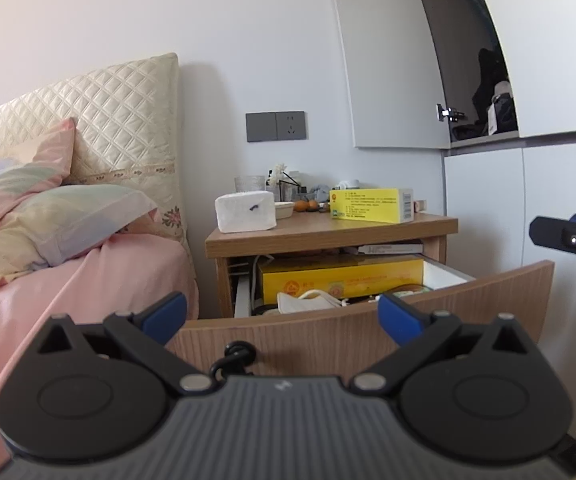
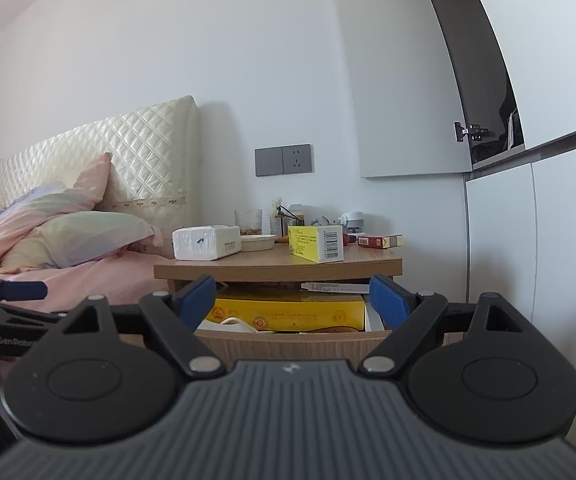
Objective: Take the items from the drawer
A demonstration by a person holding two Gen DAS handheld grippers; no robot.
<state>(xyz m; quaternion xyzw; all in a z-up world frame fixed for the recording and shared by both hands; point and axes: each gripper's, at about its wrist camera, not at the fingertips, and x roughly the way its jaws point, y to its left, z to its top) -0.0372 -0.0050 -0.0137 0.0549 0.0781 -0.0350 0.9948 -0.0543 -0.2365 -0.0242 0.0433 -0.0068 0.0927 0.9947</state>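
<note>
The nightstand's drawer [image 1: 347, 328] [image 2: 291, 342] stands pulled out. Inside lie a long yellow box [image 1: 339, 276] [image 2: 288, 310], a white face mask [image 1: 307, 302] [image 2: 228, 325] and small items half hidden by the drawer front. My left gripper [image 1: 282, 314] hangs open just before the drawer front, holding nothing. My right gripper [image 2: 291, 300] is open too, level with the drawer's top edge, and empty. Its tip shows at the right edge of the left wrist view as a right gripper finger [image 1: 567, 238]. On the nightstand top [image 1: 327, 232] stands a yellow medicine box [image 1: 371, 205] [image 2: 316, 243].
A tissue pack [image 1: 246, 212] [image 2: 206, 242], a glass, a bowl and small clutter fill the nightstand top, with a red packet [image 2: 379, 241] at its right. The bed [image 1: 68, 272] with pink sheets and pillows lies to the left. White wardrobe doors [image 1: 527, 200] stand at the right.
</note>
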